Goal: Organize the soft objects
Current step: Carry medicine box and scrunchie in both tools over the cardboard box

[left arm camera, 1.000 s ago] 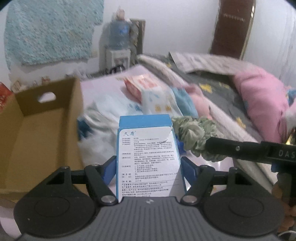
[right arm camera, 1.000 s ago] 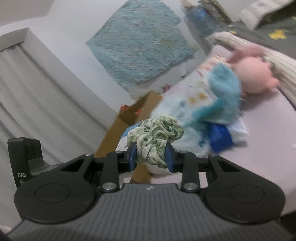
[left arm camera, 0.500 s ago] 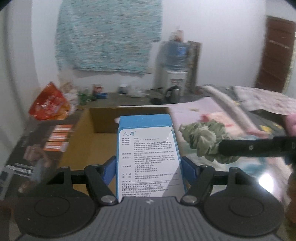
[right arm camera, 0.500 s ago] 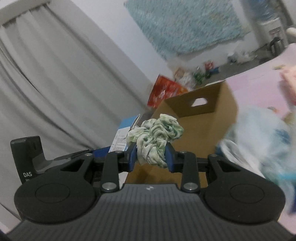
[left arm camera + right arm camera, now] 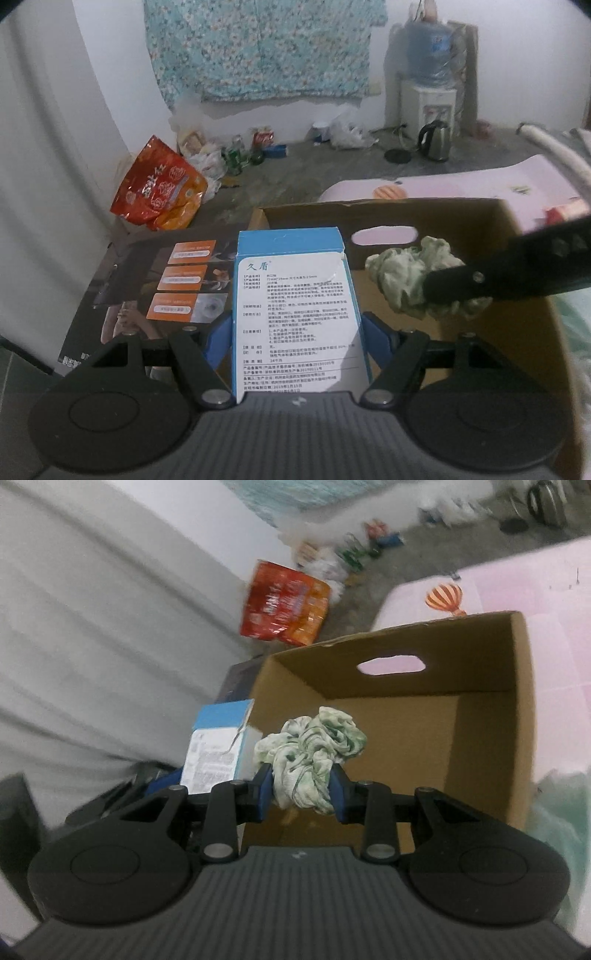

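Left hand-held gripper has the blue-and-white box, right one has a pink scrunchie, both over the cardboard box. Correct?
Nearly. The right wrist view shows the scrunchie in the right hand-held gripper is green and white, not pink. The left hand-held gripper holds the blue-and-white box; both are over the cardboard box.

The left gripper (image 5: 297,338) had a grey ribbed body, two black round discs at its sides, black linkage arms with silver screws, and blue fingers (image 5: 218,341). The right gripper (image 5: 301,794) was built alike: a ribbed grey housing with a small white mark at its front edge, black discs, silver screws and blue fingers (image 5: 263,792).
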### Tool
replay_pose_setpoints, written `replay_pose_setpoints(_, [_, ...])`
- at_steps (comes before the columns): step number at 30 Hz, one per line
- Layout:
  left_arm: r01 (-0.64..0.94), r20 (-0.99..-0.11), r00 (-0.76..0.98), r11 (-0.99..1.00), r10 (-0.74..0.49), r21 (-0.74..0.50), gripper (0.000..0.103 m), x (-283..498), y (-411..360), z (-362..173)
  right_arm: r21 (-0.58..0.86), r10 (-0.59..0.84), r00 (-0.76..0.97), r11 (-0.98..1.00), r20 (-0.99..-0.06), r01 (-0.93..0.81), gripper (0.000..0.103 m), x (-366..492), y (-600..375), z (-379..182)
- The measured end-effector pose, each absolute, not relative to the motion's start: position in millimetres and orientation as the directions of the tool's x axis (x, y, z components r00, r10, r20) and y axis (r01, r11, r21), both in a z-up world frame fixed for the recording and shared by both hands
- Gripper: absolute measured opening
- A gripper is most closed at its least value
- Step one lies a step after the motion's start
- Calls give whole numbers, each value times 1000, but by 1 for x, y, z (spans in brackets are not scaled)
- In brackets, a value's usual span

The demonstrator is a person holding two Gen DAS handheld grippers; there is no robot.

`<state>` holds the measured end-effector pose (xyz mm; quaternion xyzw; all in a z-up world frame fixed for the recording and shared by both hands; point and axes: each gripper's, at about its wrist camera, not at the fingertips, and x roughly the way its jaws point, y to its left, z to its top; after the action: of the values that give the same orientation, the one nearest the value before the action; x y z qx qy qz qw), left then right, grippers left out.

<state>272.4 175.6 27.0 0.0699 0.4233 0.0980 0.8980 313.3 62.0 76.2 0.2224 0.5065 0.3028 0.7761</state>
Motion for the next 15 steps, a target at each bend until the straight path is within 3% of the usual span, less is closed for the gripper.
replay_pose_setpoints(15, [-105,-755,543,922,368,373,75,349,164,-32,689,679,241,723,-694,-55,34,383,82,-14])
